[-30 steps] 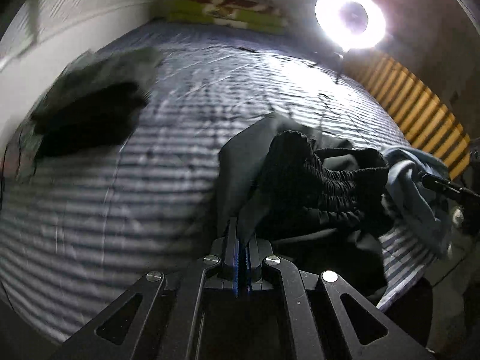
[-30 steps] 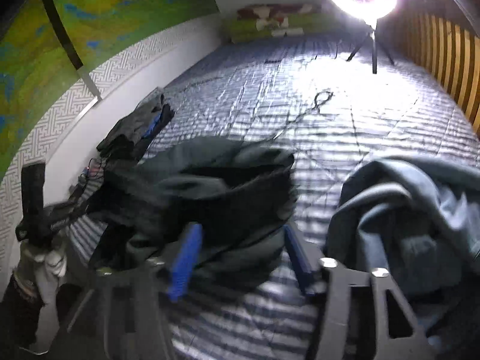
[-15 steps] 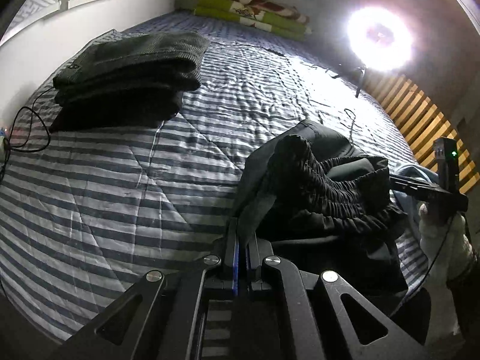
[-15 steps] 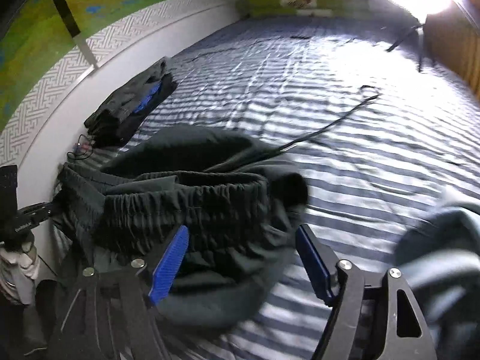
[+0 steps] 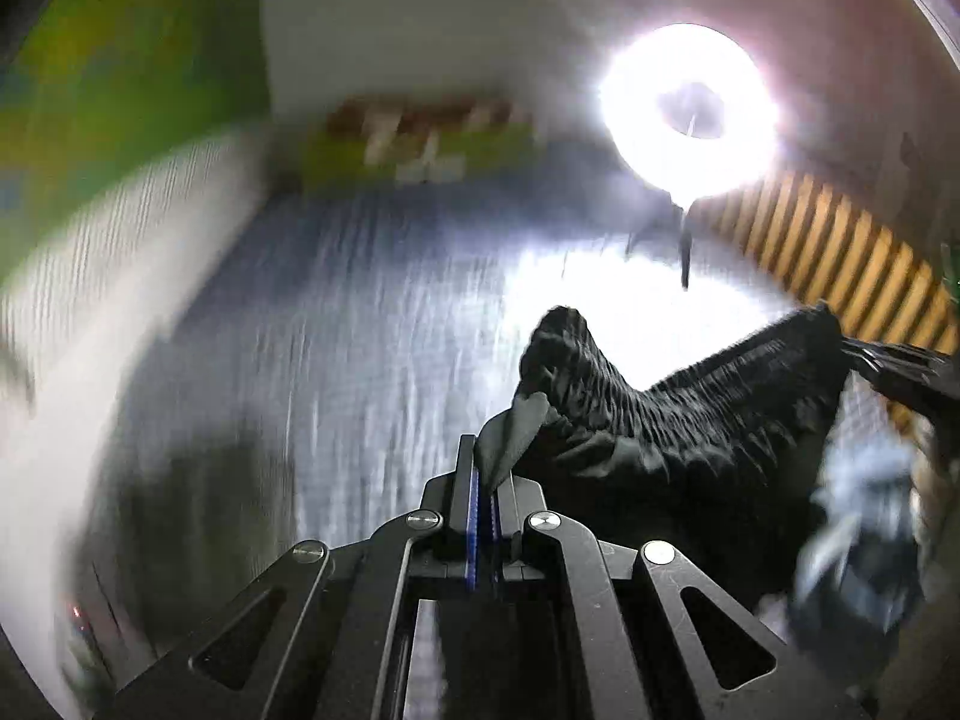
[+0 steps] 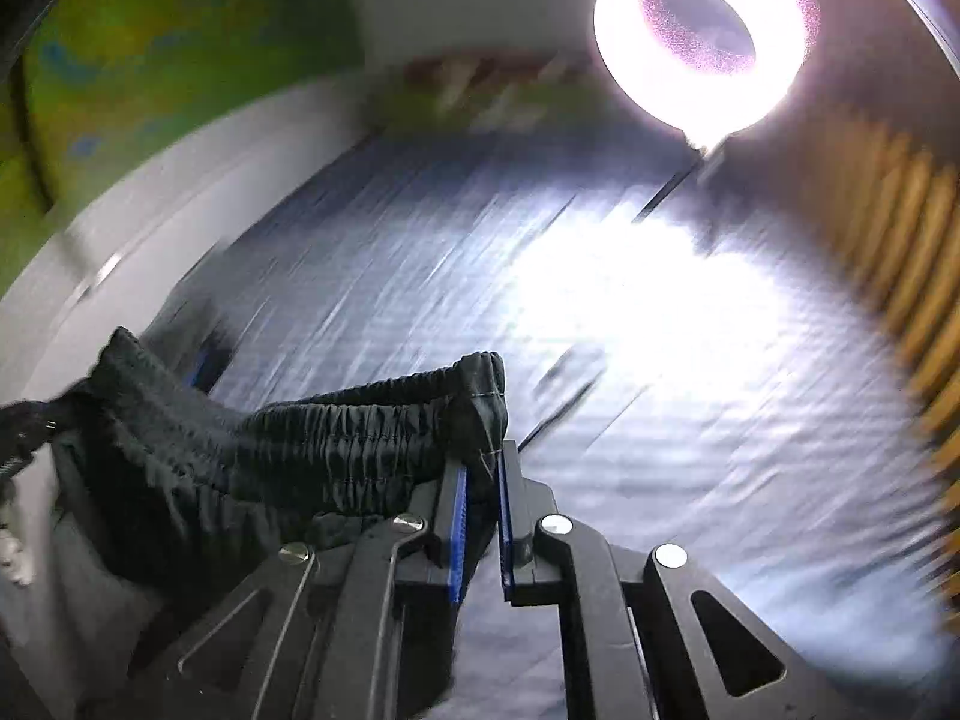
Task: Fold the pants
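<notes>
— While the pants (image 5: 672,420) hang in the air, where are they held?
— By the elastic waistband (image 6: 360,420), stretched between the two tools above the striped bed (image 6: 600,312). The left gripper (image 5: 485,480) has its blue pads pressed tight on a grey flap of cloth at one end of the band. The right gripper (image 6: 480,480) pinches the other end, at a stitched corner; its jaws have just been closing, and the cloth sits between the pads.
— Does the rest of the pants touch the bed?
— Cannot tell; the dark cloth drops below the band and out of sight behind the tools.
— What lies around?
— A pale blue garment (image 5: 858,516) shows blurred at the right edge of the left view, beside the pants. Farther back a ring light (image 5: 690,108) glares over the bed, with a slatted wooden wall (image 5: 840,264) to its right, a green patterned bundle (image 5: 420,144) at the far end, and a green wall (image 6: 168,60) on the left. Both views are smeared.
</notes>
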